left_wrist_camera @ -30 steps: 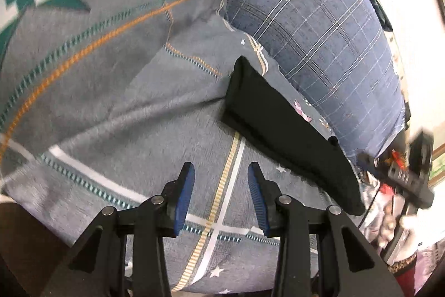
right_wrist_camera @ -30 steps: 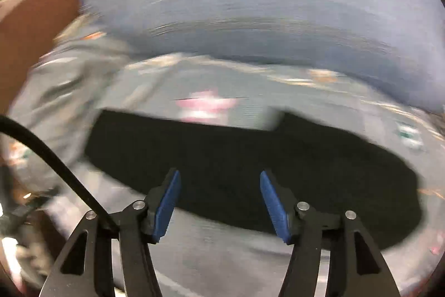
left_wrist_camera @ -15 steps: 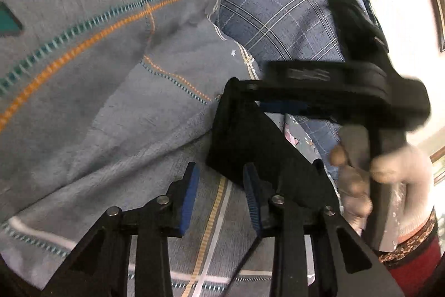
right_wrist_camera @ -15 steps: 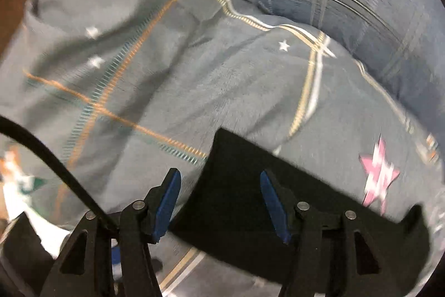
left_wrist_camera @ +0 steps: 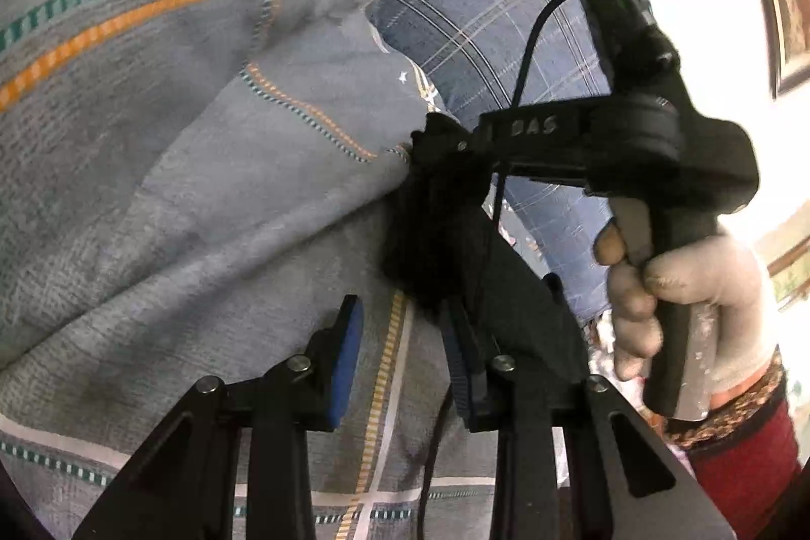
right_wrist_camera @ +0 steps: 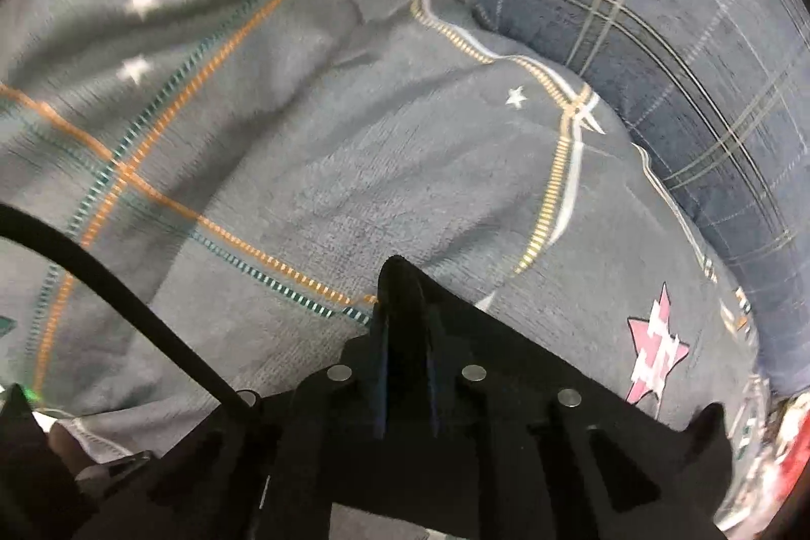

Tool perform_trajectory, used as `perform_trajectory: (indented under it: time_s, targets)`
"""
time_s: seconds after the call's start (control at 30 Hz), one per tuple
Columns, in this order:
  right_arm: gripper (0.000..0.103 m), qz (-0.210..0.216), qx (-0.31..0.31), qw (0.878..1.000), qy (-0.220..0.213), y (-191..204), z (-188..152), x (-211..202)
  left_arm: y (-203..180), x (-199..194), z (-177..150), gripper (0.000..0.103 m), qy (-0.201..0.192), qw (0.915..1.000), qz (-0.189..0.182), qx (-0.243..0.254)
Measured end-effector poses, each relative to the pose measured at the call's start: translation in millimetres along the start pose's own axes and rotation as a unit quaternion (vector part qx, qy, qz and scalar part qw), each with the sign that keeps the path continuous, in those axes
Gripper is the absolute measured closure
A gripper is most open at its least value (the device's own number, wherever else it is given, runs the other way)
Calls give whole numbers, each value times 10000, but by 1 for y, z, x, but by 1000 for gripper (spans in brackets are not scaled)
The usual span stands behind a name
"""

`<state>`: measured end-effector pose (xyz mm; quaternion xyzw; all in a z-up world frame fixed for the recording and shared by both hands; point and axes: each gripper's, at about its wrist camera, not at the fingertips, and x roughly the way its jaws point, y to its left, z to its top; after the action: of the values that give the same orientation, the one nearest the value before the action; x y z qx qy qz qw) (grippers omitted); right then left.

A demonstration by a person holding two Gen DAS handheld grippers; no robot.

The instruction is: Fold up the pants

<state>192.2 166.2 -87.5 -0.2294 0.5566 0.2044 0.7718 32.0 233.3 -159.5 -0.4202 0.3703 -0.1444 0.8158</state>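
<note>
Here, right hand-held gripper (right_wrist_camera: 405, 368) pinching near corner of black pants (left_wrist_camera: 455, 236) on grey bedspread (left_wrist_camera: 202, 211). Left hand-held gripper (left_wrist_camera: 402, 352) spread, right finger touching pants edge, open bedspread leftward. Blue plaid pillow (left_wrist_camera: 481, 8) just beyond pants; bright window right.

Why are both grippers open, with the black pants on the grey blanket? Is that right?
Not quite. Only the left gripper is open. The right gripper is shut on the black pants, as the right wrist view shows. The pants do lie on the grey blanket.
</note>
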Motion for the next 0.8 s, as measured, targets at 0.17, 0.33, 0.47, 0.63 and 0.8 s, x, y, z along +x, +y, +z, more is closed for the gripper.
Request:
perform_trajectory:
  time_s: [0.17,0.33,0.47,0.63,0.8]
  targets:
    - [92,130,151,9997,-116,-7,-2,-13,-24,5,11,73,-126,9989,278,355]
    - [92,290,172,9993,-131,-7,-3,-14,-32,31,21,74,203,9972,551,462]
    - [88,463,226,9986,-84,-11,-5,-9,-23,42,28,93,310,9988,373,90]
    - [52,489,108,9987,60,-8,-3,-3,-16,38,27,93,202,9993,206,-232]
    - [51,286,-23,9990,330,-1,0,15,-12,43,27,91,196,9987,181,-442]
